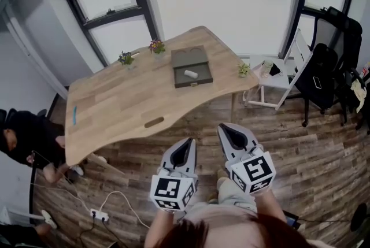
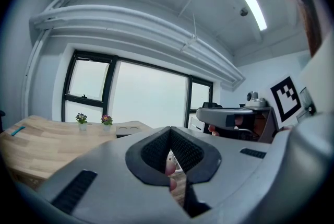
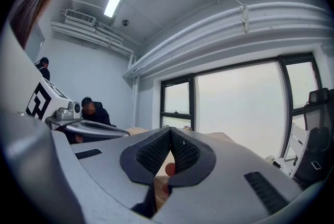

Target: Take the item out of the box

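Jaws closed tip to tip on left gripper (image 1: 188, 143) and right gripper (image 1: 227, 128), nothing held by either. Both low over the wooden floor (image 1: 300, 154), short of the near edge of the table (image 1: 115, 102), well apart from the work. Straight ahead, across the tabletop: open box (image 1: 194, 83) near the far edge, white cylindrical item (image 1: 191, 74) lying inside on its side, long axis crosswise to the approach. Left lined up more squarely with it; right offset a little to the side.

A wooden table (image 1: 115, 96) bears small potted plants (image 1: 156, 46) and, perhaps, a blue pen (image 1: 74, 115).
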### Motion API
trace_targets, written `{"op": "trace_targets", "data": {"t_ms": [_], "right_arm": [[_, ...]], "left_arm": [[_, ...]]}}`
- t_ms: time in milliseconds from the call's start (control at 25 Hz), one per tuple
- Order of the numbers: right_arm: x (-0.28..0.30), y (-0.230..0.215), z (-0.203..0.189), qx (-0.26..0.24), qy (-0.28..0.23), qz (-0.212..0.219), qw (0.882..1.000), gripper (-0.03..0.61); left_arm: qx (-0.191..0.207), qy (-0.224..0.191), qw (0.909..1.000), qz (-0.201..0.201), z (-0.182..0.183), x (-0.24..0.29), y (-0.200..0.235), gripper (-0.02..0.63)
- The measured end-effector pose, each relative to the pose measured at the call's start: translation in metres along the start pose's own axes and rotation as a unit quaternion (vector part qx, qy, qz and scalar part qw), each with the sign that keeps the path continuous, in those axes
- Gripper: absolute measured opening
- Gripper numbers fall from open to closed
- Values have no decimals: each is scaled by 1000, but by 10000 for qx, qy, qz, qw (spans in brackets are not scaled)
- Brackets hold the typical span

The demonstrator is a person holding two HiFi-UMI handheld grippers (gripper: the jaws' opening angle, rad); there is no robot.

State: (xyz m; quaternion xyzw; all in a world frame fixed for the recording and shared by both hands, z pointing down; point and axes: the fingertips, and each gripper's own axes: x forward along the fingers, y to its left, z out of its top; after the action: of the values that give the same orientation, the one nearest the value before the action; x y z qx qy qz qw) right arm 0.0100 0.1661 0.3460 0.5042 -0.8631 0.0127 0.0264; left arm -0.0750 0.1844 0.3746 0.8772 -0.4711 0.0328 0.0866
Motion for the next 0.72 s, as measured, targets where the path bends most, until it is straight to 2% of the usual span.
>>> {"op": "trace_targets", "data": {"t_ms": [720], "right_arm": [[61, -48, -5, 43, -83, 54, 9999, 0]], "left_arm": [[26, -58, 10000, 12, 12, 75, 30, 0]]}}
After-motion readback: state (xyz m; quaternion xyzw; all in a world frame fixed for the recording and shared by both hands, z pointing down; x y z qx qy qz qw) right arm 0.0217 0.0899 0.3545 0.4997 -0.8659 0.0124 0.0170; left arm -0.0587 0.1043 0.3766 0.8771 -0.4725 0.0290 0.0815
